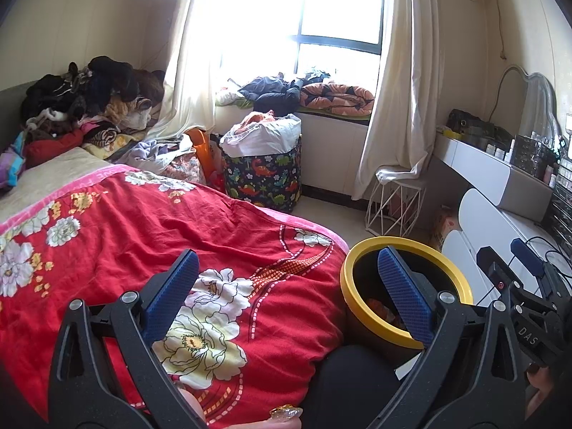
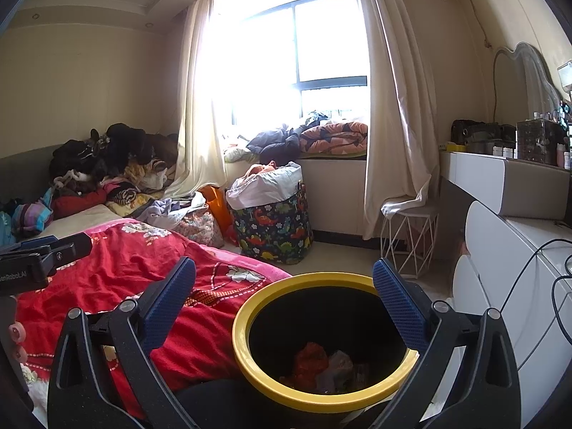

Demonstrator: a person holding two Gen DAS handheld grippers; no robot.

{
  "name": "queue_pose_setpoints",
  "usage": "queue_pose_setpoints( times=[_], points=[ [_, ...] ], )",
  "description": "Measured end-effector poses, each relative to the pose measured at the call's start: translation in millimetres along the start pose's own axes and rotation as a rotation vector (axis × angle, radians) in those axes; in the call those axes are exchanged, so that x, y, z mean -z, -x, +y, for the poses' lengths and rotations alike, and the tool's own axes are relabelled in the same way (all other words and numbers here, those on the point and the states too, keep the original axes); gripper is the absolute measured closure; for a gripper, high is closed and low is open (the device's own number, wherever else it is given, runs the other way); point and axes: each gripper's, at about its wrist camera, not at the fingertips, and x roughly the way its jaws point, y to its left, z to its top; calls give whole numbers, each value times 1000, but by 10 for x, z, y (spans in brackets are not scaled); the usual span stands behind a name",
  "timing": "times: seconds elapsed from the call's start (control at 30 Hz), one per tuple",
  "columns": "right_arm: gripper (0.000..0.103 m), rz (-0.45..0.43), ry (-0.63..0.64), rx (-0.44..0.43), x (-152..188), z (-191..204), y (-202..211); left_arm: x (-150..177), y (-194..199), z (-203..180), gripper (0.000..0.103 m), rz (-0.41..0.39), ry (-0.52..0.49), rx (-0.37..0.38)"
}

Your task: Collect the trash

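Bed: a red floral quilt point(image 1: 150, 236) covered it; a small glittery scrap point(image 1: 286, 413) lay at its near edge, possibly trash, too small to tell.
Left gripper point(image 1: 286, 286): fingers spread wide, empty, over the quilt.
Bin point(image 2: 286, 386): the yellow-rimmed black bin stood on the floor just beside the bed, upright, long axis vertical, mouth up.
Right gripper point(image 2: 284, 302): fingers apart, empty, above the bin's mouth.
Progress: crumpled wrappers point(image 2: 323, 364) already lay inside; judging by this, collecting was under way, perhaps with more left.

Blown-out window point(image 1: 304, 18) backlight, dim foreground, fisheye-warped edges
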Motion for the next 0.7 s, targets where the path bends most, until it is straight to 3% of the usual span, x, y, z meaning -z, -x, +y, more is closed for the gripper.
queue_pose_setpoints(
  times=[0.7],
  points=[
    [6, 2, -5, 0, 13, -24, 2, -6, 7, 10, 11, -1, 2, -1]
  ],
)
